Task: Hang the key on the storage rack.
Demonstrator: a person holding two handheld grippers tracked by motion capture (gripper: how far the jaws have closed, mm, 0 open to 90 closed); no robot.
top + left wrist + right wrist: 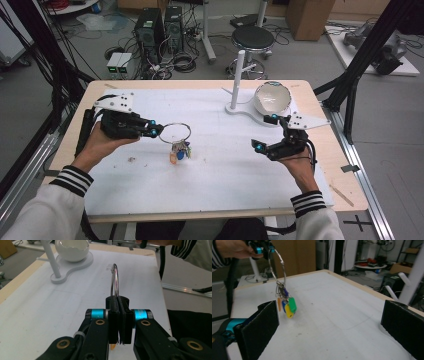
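Fingers (113,315) of the left gripper (154,131) are pinched tight on the rim of a large metal key ring (175,133), the two black pads pressed together with only the thin wire between them, and the left gripper view looks straight along that hoop as it stands edge-on above the jaws. Over on the other side, the right gripper (265,133) sits with its jaws spread wide, one pad (259,332) low at the left of its own view and the other far off at the right, nothing between them but bare table. From the high view, the ring is held up off the white mat (210,185) at the left-centre of the table (345,200), and a cluster of coloured key tags (180,151) dangles from its lower edge; the right gripper view picks out green, yellow, blue and orange tags (289,307) hanging bunched together, with the lowest ones just above the mat or touching it, I can't tell which. The person's left hand (102,145) wraps the left gripper, striped cuff showing at the wrist; the right hand (299,167) holds its gripper well apart from the ring, toward the right edge of the mat. At the far right of the mat stands a white stand (239,80) with an upright post on a flat base, and a white bowl (272,97) rests on that same base just beside the post. Behind the table, a black round stool (252,37) sits on the floor.
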